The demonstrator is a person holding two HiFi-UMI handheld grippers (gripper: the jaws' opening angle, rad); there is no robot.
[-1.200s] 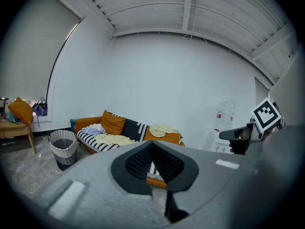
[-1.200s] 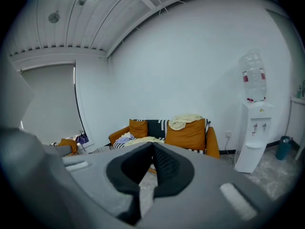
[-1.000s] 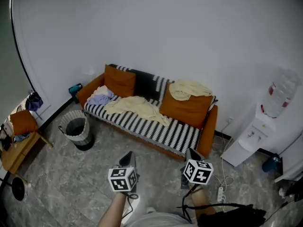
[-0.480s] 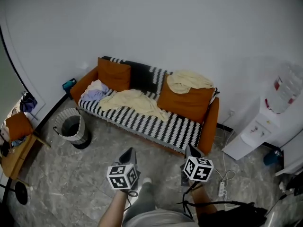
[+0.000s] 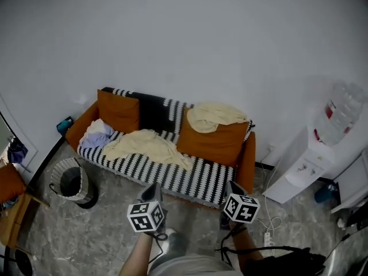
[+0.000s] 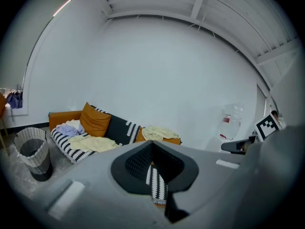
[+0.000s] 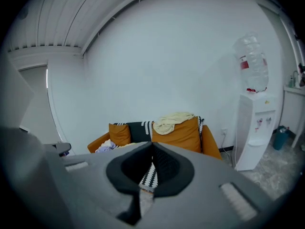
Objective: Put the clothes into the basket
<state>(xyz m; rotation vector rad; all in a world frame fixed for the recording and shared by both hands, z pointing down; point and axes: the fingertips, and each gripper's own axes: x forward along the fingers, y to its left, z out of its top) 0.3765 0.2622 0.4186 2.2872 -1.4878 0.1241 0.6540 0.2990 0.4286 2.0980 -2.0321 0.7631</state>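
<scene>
The clothes [image 5: 132, 144] all lie on the sofa [image 5: 195, 176]; none of them are in the basket [image 5: 72, 181]. A pale yellow cloth [image 5: 150, 147] is spread across the striped seat. At its 9 o'clock, a small lilac and white heap [image 5: 95, 135] sits against the sofa's left arm. At its 2 o'clock, a second yellow cloth [image 5: 214, 115] hangs over the top of the big orange cushion [image 5: 215, 145]. A smaller orange cushion [image 5: 118, 111] leans on the backrest just above the heap.

The basket stands upright on the grey floor [image 5: 103, 223] at 8 o'clock from the sofa, near its left front corner and apart from every garment.

In the head view both grippers sit low, around 6 o'clock, on the floor side of the sofa and pointing towards it. The left gripper [image 5: 154, 190] is at 7 o'clock and the right gripper [image 5: 232, 187] at 5 o'clock, both well apart from the clothes. In each gripper view the fingers are pressed together at the tips with nothing between them. Only the striped seat shows through the slit behind.

At 3 o'clock from the sofa a white water dispenser [image 5: 302, 168] stands against the wall, with a bottle [image 5: 339, 111] on top. A power strip [image 5: 268, 234] lies on the floor near the right gripper.
</scene>
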